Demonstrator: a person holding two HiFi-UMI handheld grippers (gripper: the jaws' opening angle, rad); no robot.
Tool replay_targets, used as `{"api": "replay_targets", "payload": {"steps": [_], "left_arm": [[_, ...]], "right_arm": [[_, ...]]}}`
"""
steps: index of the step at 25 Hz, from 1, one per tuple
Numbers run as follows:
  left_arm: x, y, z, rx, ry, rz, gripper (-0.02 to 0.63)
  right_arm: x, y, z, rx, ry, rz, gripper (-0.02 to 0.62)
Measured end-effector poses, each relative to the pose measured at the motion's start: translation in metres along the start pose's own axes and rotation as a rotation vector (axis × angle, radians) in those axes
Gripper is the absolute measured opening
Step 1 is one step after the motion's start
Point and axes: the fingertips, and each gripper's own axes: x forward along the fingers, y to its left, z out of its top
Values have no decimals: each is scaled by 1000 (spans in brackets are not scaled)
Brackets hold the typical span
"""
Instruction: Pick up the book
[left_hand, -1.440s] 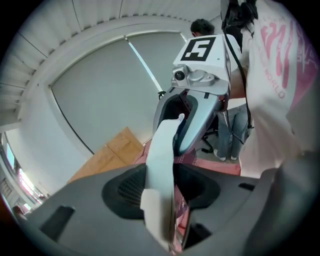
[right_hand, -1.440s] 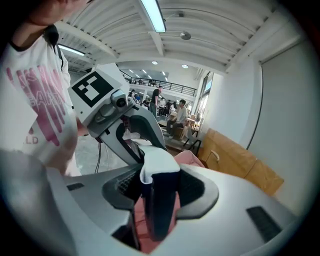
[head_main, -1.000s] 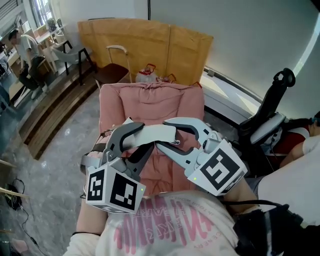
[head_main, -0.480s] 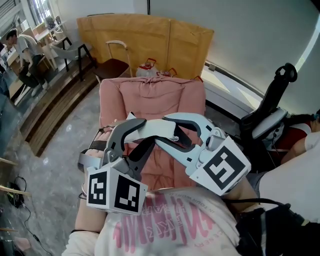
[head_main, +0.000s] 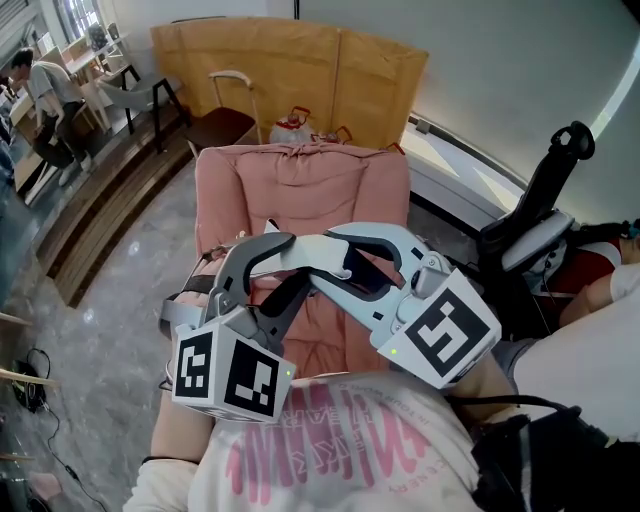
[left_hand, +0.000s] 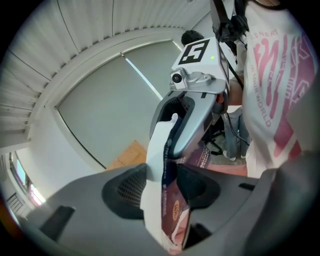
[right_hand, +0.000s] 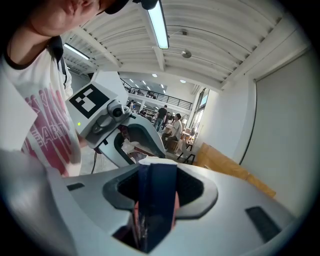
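You barely moved: your left tongs (left_hand: 162, 187) and right tongs (right_hand: 156, 187) stayed clamped on the book (left_hand: 169, 212), held clear above the pink armchair (head_main: 300, 190) (pickup looked essentially done).

Pink armchair (head_main: 300, 190) stands on grey polished floor (head_main: 110, 300); seat mostly hidden. Behind it, on same floor: cardboard sheet (head_main: 300, 70) & small wooden chair (head_main: 228, 125).
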Motion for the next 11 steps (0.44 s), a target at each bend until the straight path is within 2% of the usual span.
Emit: {"api": "replay_targets", "payload": {"steps": [11], "left_arm": [[4, 1, 3, -4, -17, -5, 201]], "right_arm": [[-2, -3, -1, -14, 17, -19, 178]]}}
